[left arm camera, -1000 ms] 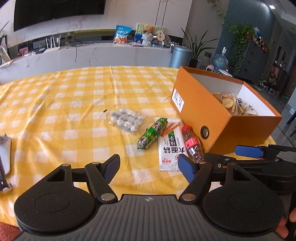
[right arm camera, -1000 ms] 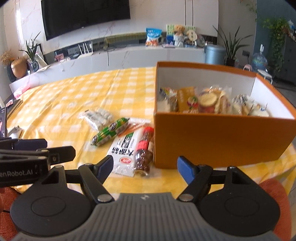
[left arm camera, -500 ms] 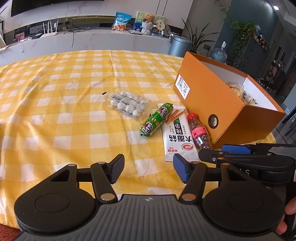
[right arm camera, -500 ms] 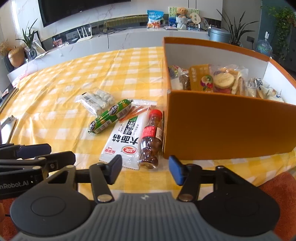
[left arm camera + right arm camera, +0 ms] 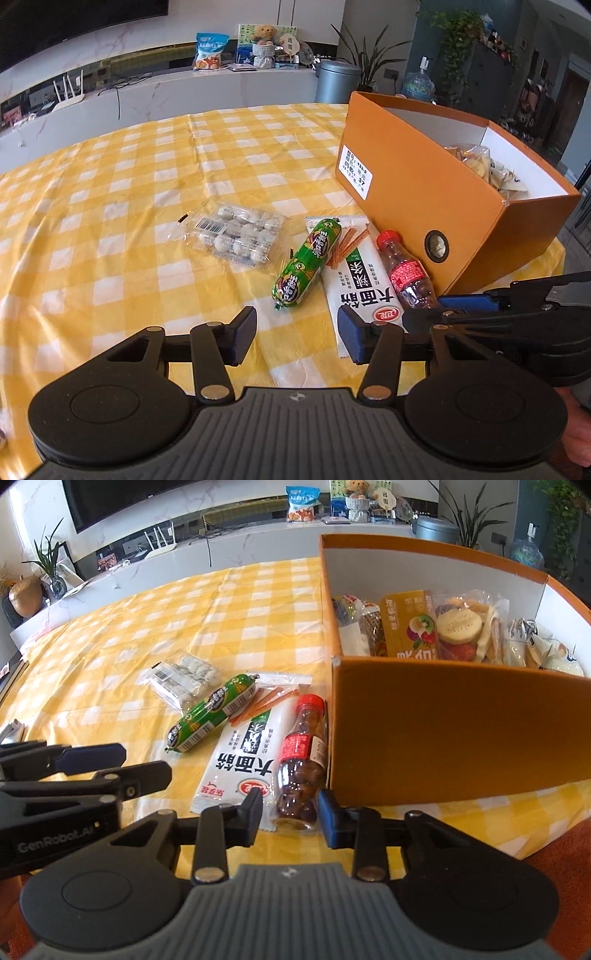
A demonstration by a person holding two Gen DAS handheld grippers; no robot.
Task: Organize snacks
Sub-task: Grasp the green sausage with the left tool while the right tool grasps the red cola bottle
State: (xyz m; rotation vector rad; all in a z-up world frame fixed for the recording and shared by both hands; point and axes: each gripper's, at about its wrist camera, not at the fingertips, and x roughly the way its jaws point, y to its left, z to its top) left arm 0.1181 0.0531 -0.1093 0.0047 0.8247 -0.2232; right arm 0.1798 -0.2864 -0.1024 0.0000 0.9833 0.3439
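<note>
Right wrist view: the right tongs have just been closing around the base of a small bottle — pads not clearly pressing. It lies on the yellow checked tabletop beside an orange box. Left tongs, also closing, are half-wide and empty. A white counter lines the wall.

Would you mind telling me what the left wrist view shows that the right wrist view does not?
Only the left wrist view shows the orange box's white label and round finger hole. Only the right wrist view shows the dried fruit pouch inside it, and the right gripper framing the bottle's base, its jaws having just been closing. Both show the small bottle, green sausage and white noodle packet.
</note>
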